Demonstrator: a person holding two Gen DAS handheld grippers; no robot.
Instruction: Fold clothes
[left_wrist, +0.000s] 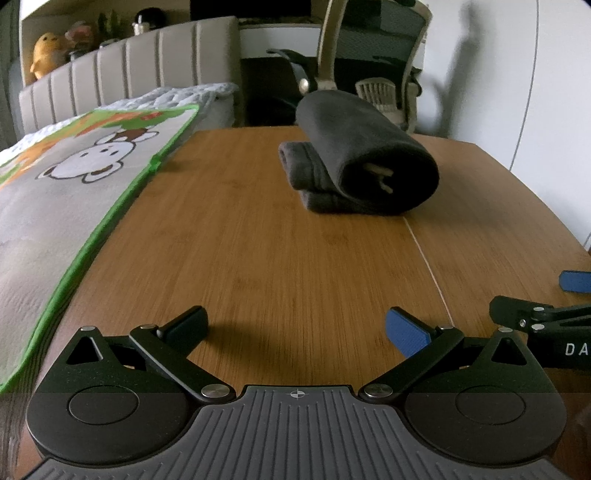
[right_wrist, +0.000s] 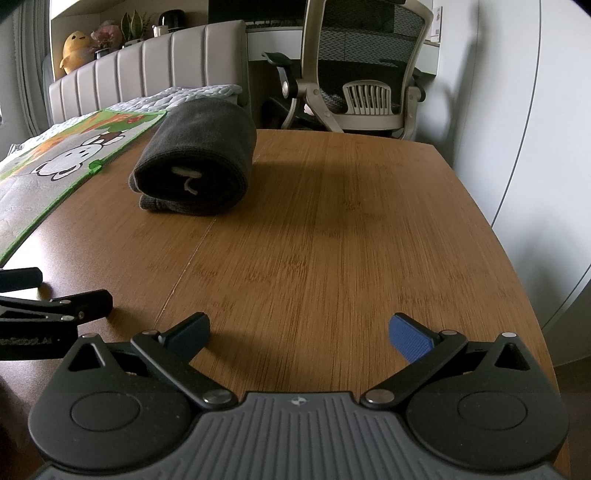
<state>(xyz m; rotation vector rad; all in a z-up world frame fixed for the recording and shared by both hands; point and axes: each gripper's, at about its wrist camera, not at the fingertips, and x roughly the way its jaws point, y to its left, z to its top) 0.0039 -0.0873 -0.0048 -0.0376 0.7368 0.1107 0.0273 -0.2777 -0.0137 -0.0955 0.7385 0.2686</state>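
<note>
Lower frame, both views: your left gripper (left_wrist: 295, 332) and right gripper (right_wrist: 301, 334) sat low over the wooden table (left_wrist: 258, 240), side by side. Each had its jaws spread wide w/ nothing between them; the blue pad (left_wrist: 406, 334) and the dark pad (left_wrist: 186, 325) stood well apart over bare wood. The right gripper's fingers showed at the lower right edge of the left view, the left gripper's at the lower left edge of the right view, so the two tools were just beside each other.

Step, as a judgement: the fold itself looked done, and you were at rest or between garments. No other loose garment was visible on the table. The next move prob. called either for a last squaring-up of the bundle or for fetching another piece; neither gripper was near the cloth, so any touch needed a reach fwd to mid-table.

Mid frame: the dark grey garment (left_wrist: 362, 155) lay on the table, upper centre-right in the left view, upper left of centre in the right view (right_wrist: 195, 158). It was rolled or folded into a thick, compact bundle, open end facing you, w/ a pale drawstring (right_wrist: 186, 179) showing in the core and a ribbed edge at its base.

Left edge: a cartoon-print mat (left_wrist: 55, 184) w/ green border, overlapping the table's side. Far top: an office chair (right_wrist: 365, 74).
</note>
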